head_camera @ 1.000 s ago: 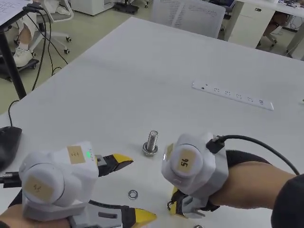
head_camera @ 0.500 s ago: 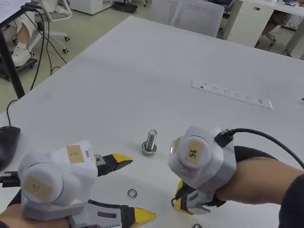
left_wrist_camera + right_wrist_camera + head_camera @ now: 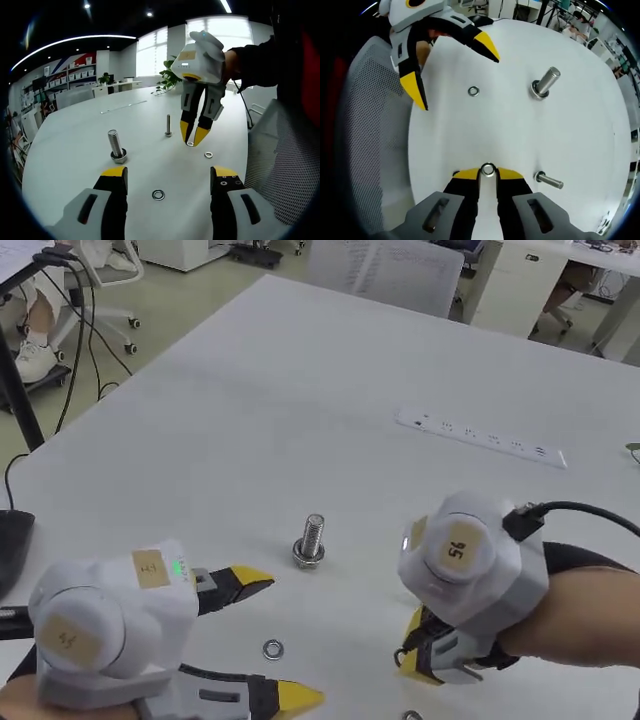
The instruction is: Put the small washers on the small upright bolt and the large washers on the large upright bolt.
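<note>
The large upright bolt [image 3: 310, 540] stands mid-table with a nut at its base, and it also shows as the large bolt [image 3: 116, 146] and the large bolt [image 3: 545, 82]. The thin small bolt [image 3: 168, 125] stands farther right, lying close to my right jaws as the small bolt [image 3: 547, 180]. My right gripper [image 3: 408, 660] points down, shut on a small washer [image 3: 488, 170]. My left gripper [image 3: 278, 638] is open, its jaws on either side of a loose washer [image 3: 272, 648] on the table. Another washer [image 3: 208, 155] lies near the right gripper's tips.
A white power strip [image 3: 480, 435] lies across the far side of the table. A mesh office chair [image 3: 390, 270] stands beyond the far edge. A dark object [image 3: 10, 540] rests at the left edge. The near table edge runs just behind both grippers.
My right gripper has moved to the right, away from the large bolt, still shut. The left gripper has stayed where it was.
</note>
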